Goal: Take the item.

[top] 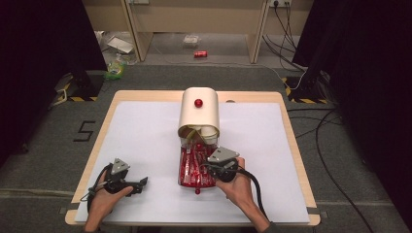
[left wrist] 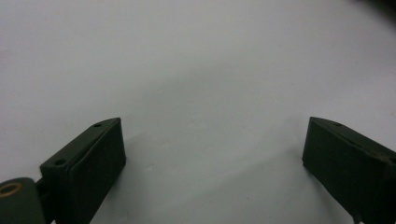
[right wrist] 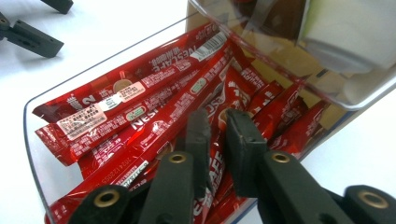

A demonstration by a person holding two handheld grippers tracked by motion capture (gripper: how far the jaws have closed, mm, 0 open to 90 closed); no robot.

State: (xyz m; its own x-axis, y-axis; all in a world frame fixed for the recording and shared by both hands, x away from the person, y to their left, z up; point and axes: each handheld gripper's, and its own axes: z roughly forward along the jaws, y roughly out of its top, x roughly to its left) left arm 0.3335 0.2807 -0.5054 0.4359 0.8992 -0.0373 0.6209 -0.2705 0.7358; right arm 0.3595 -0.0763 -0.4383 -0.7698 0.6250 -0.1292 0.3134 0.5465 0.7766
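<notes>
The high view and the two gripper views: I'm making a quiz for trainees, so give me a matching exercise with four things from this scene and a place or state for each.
Things:
1. left tool
2. right tool
3. red coffee sachets
4. cream cover with a red knob

Places or states:
A. lying in the clear open tray
B. jaws wide apart over bare white tabletop
C. standing at the far end of the tray
D. jaws nearly together, down among the sachets

Pairs: 1-B, 2-D, 3-A, 4-C
</notes>
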